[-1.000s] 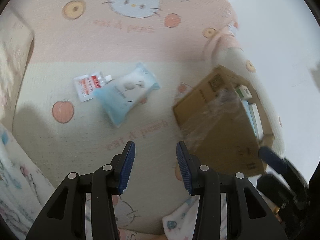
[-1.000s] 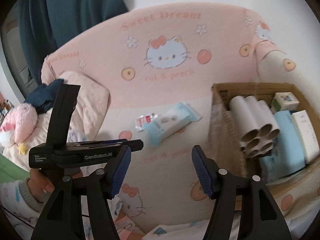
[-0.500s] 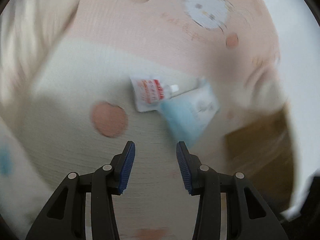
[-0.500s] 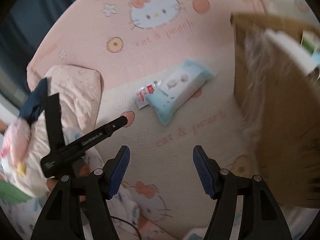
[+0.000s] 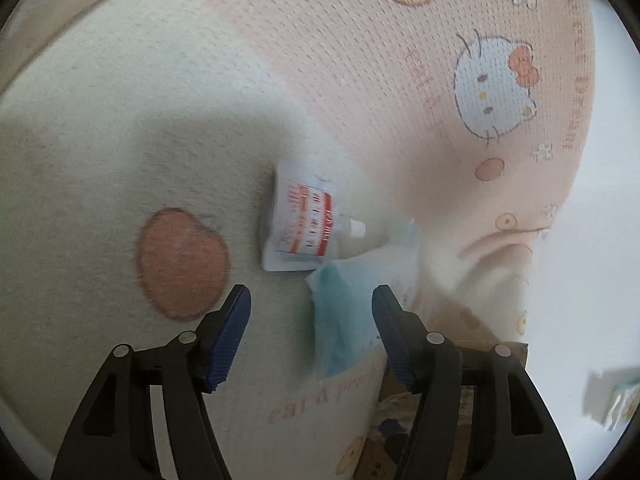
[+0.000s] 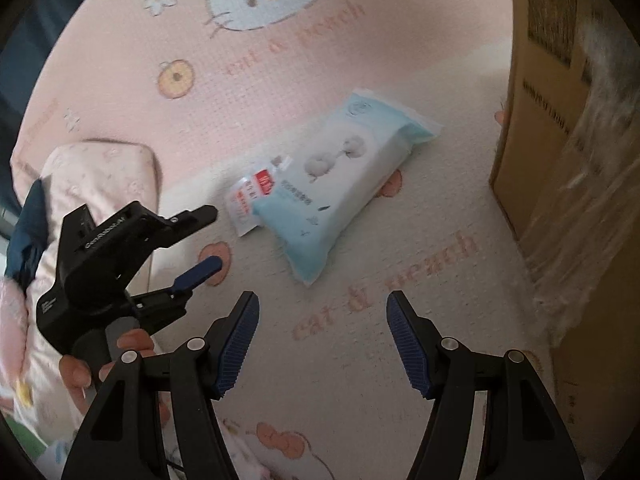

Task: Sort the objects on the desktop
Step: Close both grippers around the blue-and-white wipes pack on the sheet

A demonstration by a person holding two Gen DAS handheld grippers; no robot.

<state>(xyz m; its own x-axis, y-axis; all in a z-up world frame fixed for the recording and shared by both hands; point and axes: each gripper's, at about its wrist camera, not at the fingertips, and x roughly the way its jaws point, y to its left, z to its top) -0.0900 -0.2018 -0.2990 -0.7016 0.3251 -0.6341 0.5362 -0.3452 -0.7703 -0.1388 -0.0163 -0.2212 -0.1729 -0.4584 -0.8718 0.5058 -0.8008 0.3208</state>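
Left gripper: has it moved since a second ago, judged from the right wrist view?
Yes. The left gripper has come down and forward toward the white sachet lying by the wipes pack, and its fingers have just been opening, nothing between them.

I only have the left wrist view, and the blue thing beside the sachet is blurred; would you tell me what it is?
Observer: It is a pale blue wipes pack with a cotton picture on it, lying flat.
Operator: Thank you. Does it touch the sachet?
Observer: Yes, one end of the pack lies over an edge of the sachet.
Operator: And where is the box?
Observer: The cardboard box stands to the pack's right, apart from it, with clear film over its side.
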